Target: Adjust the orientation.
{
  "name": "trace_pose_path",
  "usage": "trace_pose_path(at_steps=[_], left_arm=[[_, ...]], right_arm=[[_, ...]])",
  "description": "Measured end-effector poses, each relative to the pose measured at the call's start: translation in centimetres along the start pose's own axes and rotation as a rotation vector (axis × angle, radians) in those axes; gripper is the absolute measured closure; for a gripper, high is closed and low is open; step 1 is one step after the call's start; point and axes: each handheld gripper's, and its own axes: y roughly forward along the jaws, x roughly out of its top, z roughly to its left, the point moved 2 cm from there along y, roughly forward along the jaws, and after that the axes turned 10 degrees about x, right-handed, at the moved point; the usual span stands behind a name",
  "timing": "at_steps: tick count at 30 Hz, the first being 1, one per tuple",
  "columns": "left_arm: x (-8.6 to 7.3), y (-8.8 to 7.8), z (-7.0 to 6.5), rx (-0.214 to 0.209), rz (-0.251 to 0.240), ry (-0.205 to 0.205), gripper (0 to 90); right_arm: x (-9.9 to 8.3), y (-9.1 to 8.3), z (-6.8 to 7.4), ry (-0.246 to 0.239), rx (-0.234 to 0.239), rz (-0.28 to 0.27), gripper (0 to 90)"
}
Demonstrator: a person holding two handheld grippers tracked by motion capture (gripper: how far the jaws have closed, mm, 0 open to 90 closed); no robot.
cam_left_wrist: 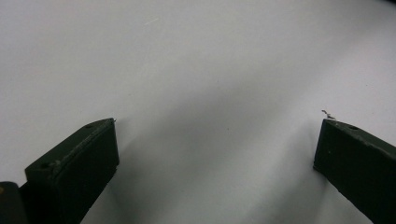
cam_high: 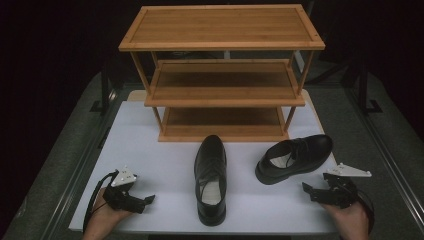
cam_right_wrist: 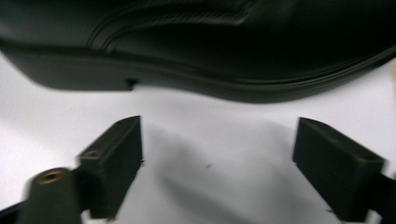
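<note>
On the white table (cam_high: pixel 150 150), seen from the high view, two black shoes are set before a wooden rack (cam_high: pixel 222 75): the middle shoe (cam_high: pixel 210 177) points away, the right shoe (cam_high: pixel 295 156) lies slanted. The left gripper (cam_high: pixel 150 199) rests near left, the right gripper (cam_high: pixel 306 189) near right (just short of the right shoe).

In the left gripper view, wide-spread jaws frame bare table.

In the right gripper view, parted jaws hold nothing; the right shoe's sole (cam_right_wrist: pixel 196 79) lies just beyond.

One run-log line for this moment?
left gripper: open, empty | right gripper: open, near right black leather shoe | wooden rack: empty
</note>
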Motion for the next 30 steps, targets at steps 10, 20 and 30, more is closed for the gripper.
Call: trace_pose_path(at_steps=[10, 20, 30], left_arm=[[0.0, 0.0, 0.0, 0.0, 0.0, 0.0, 0.0], [0.0, 0.0, 0.0, 0.0, -0.001, -0.003, 0.0], [0.0, 0.0, 0.0, -0.001, 0.003, -0.003, 0.0]], right_arm=[[2.7, -1.3, -3.1, 0.007, -0.035, -0.058, 77.6], [5.9, -1.0, -7.1, 0.023, -0.074, -0.099, 89.8], [8.1, 0.6, -11.3, 0.081, -0.16, -0.1, 89.8]])
